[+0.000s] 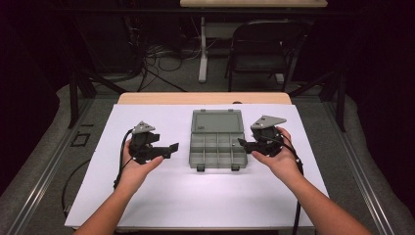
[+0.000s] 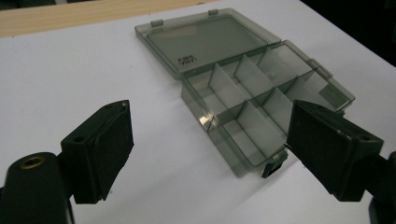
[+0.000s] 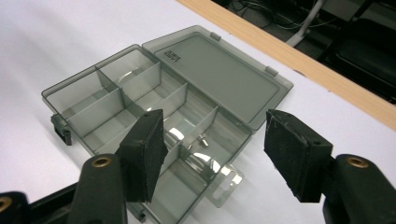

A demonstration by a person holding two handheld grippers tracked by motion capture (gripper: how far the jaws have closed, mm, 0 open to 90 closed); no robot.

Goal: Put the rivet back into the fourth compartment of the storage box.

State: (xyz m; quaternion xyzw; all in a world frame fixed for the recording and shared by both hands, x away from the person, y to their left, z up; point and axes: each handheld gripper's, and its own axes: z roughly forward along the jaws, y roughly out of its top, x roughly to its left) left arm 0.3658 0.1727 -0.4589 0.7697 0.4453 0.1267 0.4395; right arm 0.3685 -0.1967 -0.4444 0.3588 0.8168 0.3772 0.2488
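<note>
A small dark print stood on the box lid [image 2: 205,39], too small to read.

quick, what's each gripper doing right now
left gripper: open, holding nothing
right gripper: open, holding nothing, above the open box

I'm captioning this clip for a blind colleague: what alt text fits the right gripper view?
An open, translucent grey plastic organiser box with divided compartments lies on a white table cover, its lid folded flat behind. The right gripper points at it, black jaws apart with nothing between them; two small metal screws sit in one compartment.
</note>
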